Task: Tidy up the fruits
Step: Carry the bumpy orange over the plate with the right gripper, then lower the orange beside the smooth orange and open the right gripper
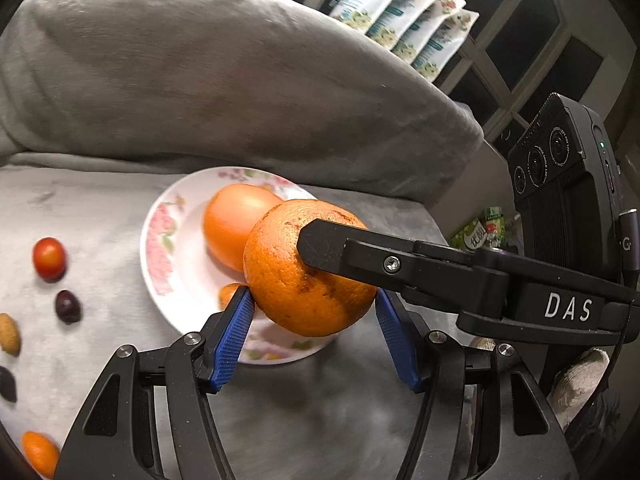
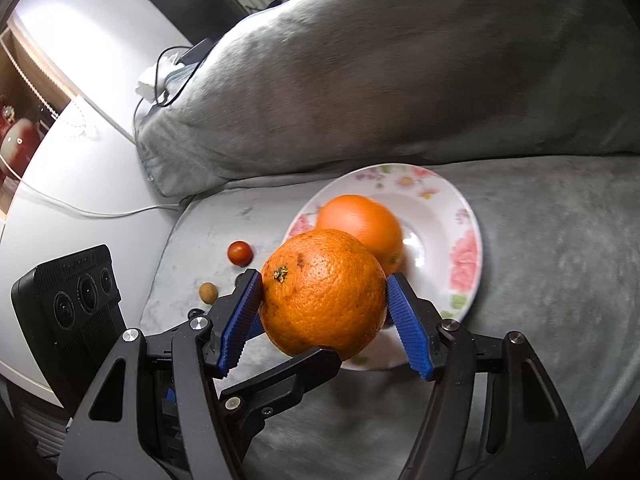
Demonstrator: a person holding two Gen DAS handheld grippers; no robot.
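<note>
A large orange (image 1: 308, 272) (image 2: 324, 292) is held above the near rim of a flowered white plate (image 1: 160, 240) (image 2: 460, 216). Both grippers close on it: my left gripper (image 1: 314, 304) has its blue pads on its sides, and my right gripper (image 2: 324, 300) clamps it too, with its black finger (image 1: 340, 248) over the orange. A smooth orange fruit (image 1: 236, 220) (image 2: 360, 220) lies on the plate, with a small orange piece (image 1: 230, 292) beside it.
A cherry tomato (image 1: 49, 259) (image 2: 240, 253), a dark fruit (image 1: 67, 306), a tan longan (image 1: 9, 334) (image 2: 208, 292) and a kumquat (image 1: 38, 454) lie on the grey sofa seat left of the plate. A grey cushion (image 1: 200, 72) (image 2: 380, 72) lies behind.
</note>
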